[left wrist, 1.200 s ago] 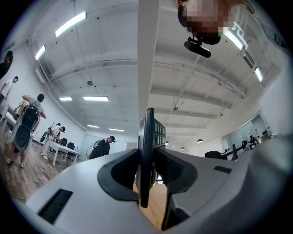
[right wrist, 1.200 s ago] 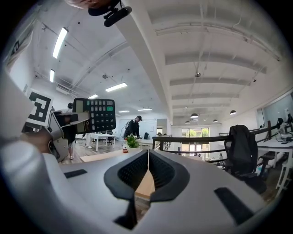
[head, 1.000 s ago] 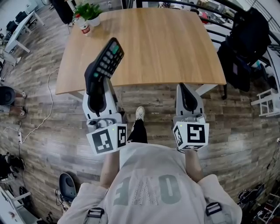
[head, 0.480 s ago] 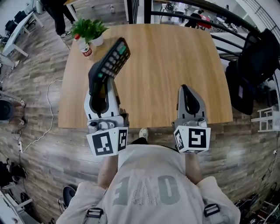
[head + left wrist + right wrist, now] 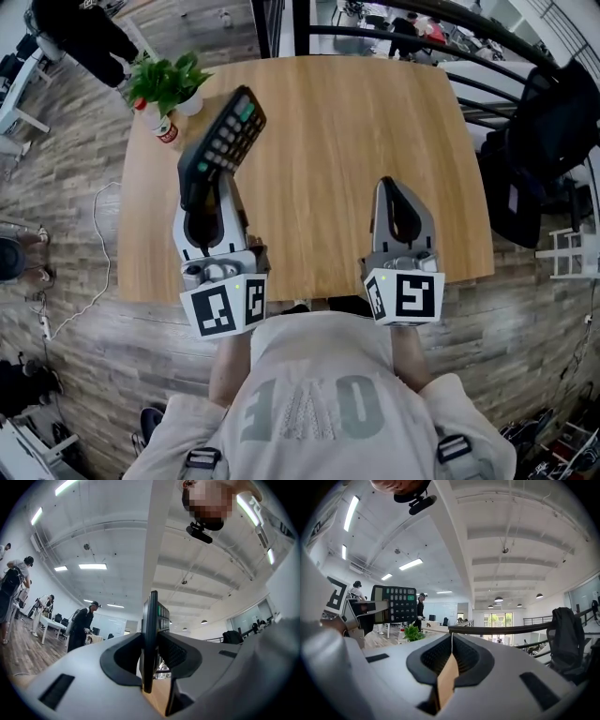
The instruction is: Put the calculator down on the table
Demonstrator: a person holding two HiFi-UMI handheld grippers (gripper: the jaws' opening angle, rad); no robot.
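Calculator [image 5: 223, 136] hangs tilted above the left part of the surface [image 5: 356, 141], its lower end clamped in the jaws of the left gripper [image 5: 204, 187]. On the right gripper [image 5: 391, 192] the jaws are together, with nothing between them. If it is released this high, it could fall hard or knock the plant [image 5: 167, 80] nearby.

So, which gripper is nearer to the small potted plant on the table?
Left. The left gripper, holding the calculator, is just below and right of the potted plant in the head view; the right gripper is well to its right, across the table.
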